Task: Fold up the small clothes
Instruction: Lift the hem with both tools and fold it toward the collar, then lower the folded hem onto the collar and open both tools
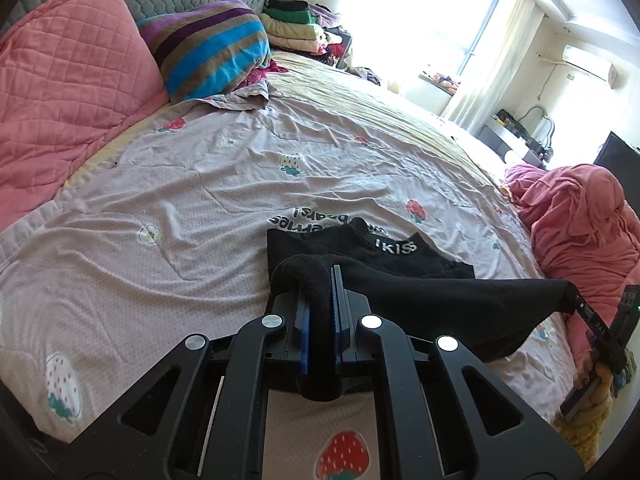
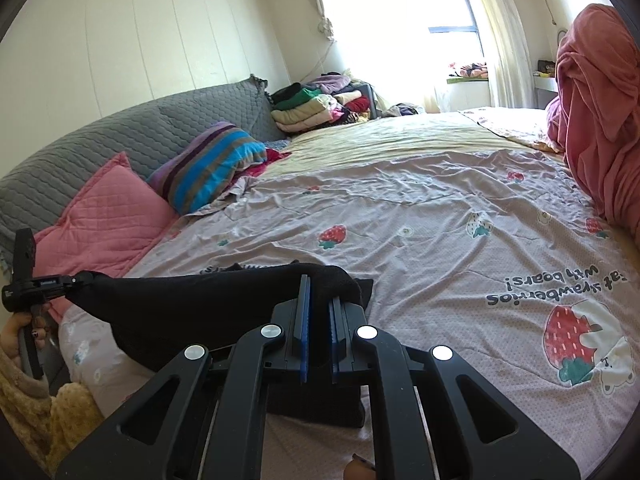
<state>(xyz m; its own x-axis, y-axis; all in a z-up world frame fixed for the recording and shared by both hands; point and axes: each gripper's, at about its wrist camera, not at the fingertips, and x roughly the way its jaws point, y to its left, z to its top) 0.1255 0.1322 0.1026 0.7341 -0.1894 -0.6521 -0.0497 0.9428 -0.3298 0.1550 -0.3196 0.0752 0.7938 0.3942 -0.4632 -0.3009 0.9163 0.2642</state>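
Observation:
A small black garment (image 1: 448, 300) is stretched in the air between my two grippers, just above the bed. My left gripper (image 1: 322, 280) is shut on one corner of it, the cloth bunched over the blue pads. The right gripper (image 1: 576, 300) grips the opposite corner at the far right of the left wrist view. In the right wrist view, my right gripper (image 2: 318, 284) pinches the black garment (image 2: 180, 304), and the left gripper (image 2: 78, 280) holds its far end. Black folded clothes with a white-lettered waistband (image 1: 394, 246) lie on the sheet beyond.
The bed carries a lilac strawberry-print sheet (image 1: 200, 184). A pink quilted pillow (image 1: 68, 80) and a striped pillow (image 1: 208, 52) rest against the grey headboard (image 2: 120, 140). A pink blanket heap (image 1: 576, 216) sits at the right; stacked clothes (image 2: 316, 108) lie by the window.

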